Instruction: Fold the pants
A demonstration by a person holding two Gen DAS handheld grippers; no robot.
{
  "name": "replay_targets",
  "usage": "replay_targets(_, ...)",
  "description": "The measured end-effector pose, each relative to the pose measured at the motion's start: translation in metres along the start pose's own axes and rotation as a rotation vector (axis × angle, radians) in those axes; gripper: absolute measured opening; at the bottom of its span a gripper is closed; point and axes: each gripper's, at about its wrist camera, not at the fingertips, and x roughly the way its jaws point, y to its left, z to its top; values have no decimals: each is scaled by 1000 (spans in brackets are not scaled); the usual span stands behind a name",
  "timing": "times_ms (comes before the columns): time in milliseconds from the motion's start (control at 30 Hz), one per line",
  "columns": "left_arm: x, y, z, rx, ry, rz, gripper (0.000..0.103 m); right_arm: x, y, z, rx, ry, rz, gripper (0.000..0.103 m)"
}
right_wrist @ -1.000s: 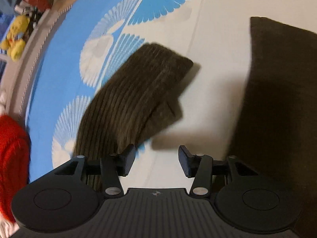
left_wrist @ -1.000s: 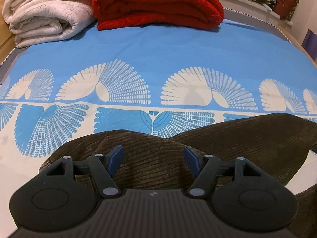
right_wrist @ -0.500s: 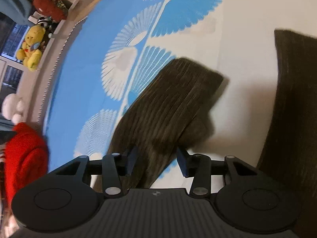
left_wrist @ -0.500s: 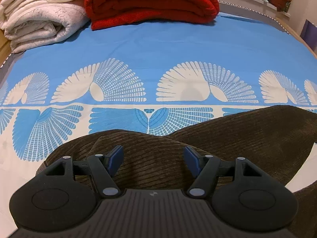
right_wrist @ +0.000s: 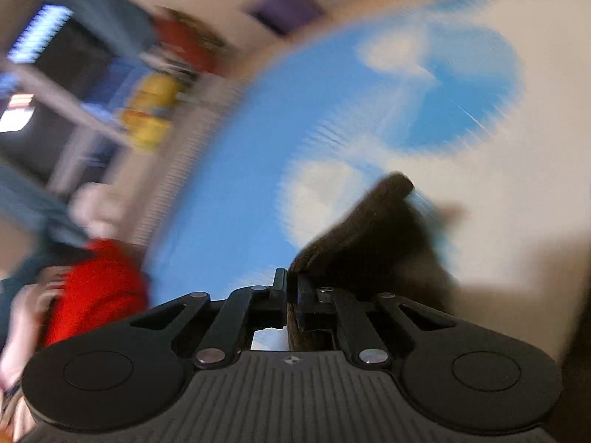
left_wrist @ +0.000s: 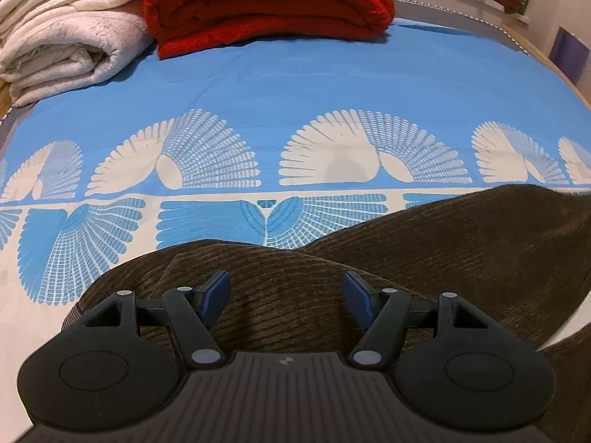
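Pants (left_wrist: pixel 461 258): leg end pinched in closed right gripper (right_wrist: pixel 291 288) for lifting over; left gripper (left_wrist: pixel 282 291) open, empty, above waist part.

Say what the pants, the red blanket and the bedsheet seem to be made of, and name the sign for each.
Pants: brown corduroy, it seems; fine parallel ribs, matte.
Red blanket: probably fleece or terry; thick soft folds, fuzzy nap.
Bedsheet: thin smooth woven cloth, perhaps cotton; lies flat with faint creases, printed blue and cream fans.
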Motion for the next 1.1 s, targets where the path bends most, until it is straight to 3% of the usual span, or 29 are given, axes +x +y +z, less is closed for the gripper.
replay_targets(100, -1, 2, 0, -5, 0, 0, 72, -38, 32, 13, -127, -146, 222, 1)
replay_targets(167, -1, 3, 0, -7, 1, -1, 73, -56, 34, 16, -163, -207, 221, 1)
replay_targets(200, -2, 3, 0, -8, 0, -1, 73, -59, 27, 17, -143, -203, 141, 1)
replay_targets(233, -2, 4, 0, -7, 0, -1, 73, -58, 19, 18, -127, -176, -1, 1)
replay_targets(300, -2, 5, 1, -10, 0, 0, 73, -46, -6, 13, -94, -47, -341, 0)
replay_targets(367, -3, 6, 2, -18, 0, 2, 73, -42, -51, 8, 51, 66, -608, 0)
replay_targets(433, -4, 5, 2, -20, -2, 0, 72, -44, -73, 9, 126, 92, -673, 0)
replay_targets(567, -4, 2, 1, -11, 1, 0, 73, -46, -67, 17, 74, 59, -559, 4)
replay_targets(633, -3, 0, 0, -8, 3, 1, 73, -35, -70, 14, 90, 89, -498, 26)
replay_targets(667, -3, -1, 0, -4, 4, 1, 73, -29, -73, 13, 106, 103, -474, 52)
replay_targets(700, -3, -1, -1, -1, 4, 2, 73, -20, -78, 12, 123, 115, -442, 65)
replay_targets(833, -3, 0, -2, 5, 5, 10, 73, 9, -90, -1, 163, 167, -417, 62)
replay_targets(867, -3, 2, -2, 4, 6, 14, 73, 12, -93, -3, 165, 160, -414, 56)
replay_targets(900, -3, 4, -2, 3, 6, 16, 73, 12, -91, -4, 154, 142, -416, 32)
replay_targets(967, -3, 7, -2, -1, 7, 21, 73, 13, -82, -1, 147, 104, -396, 15)
replay_targets(1033, -4, 10, -2, -4, 6, 23, 73, 8, -63, 4, 124, 52, -314, 10)
replay_targets(1100, -4, 11, -1, -3, 5, 21, 73, -5, -19, 11, 3, -25, -95, 9)
